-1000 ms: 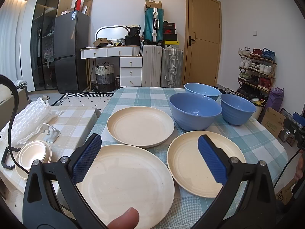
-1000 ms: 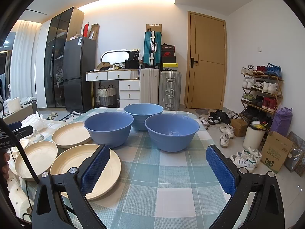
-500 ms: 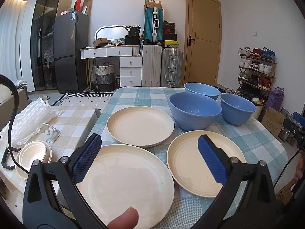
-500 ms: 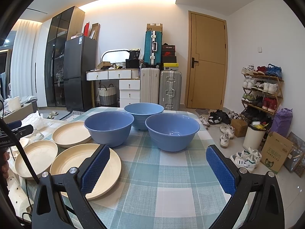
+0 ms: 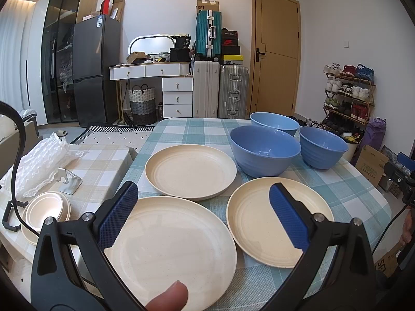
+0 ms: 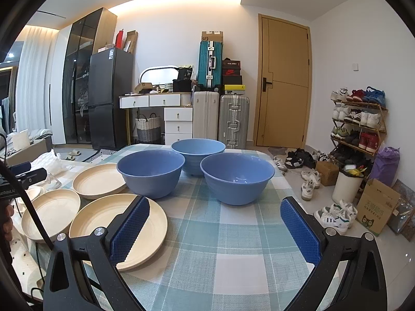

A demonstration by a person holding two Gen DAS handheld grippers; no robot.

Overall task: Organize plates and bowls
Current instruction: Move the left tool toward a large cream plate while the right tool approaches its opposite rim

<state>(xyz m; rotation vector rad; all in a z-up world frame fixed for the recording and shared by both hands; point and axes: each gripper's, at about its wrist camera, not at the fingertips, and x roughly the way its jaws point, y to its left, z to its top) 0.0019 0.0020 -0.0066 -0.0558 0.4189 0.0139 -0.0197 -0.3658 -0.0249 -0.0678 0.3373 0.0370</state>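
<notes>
nothing is moving since a moment ago: both the left gripper (image 5: 199,215) and right gripper (image 6: 215,223) are hovering with fingers apart over three round cream plates (image 5: 190,171) and three blue bowls (image 6: 237,177) sitting unstacked on the checked tabletop (image 6: 220,246).

Bkgd: tall black fridge (image 5: 94,70), teal hard-shell suitcase (image 5: 208,36) atop white one, wooden door (image 6: 284,85), shoe rack (image 6: 359,121) w/ sneakers at right.

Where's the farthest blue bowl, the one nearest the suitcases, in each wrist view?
Left wrist: the farthest blue bowl sits right of centre, behind the other two bowls.
Right wrist: the same bowl is near centre, behind and between the two nearer bowls.
Shared landmark: teal suitcase against the back wall.
</notes>
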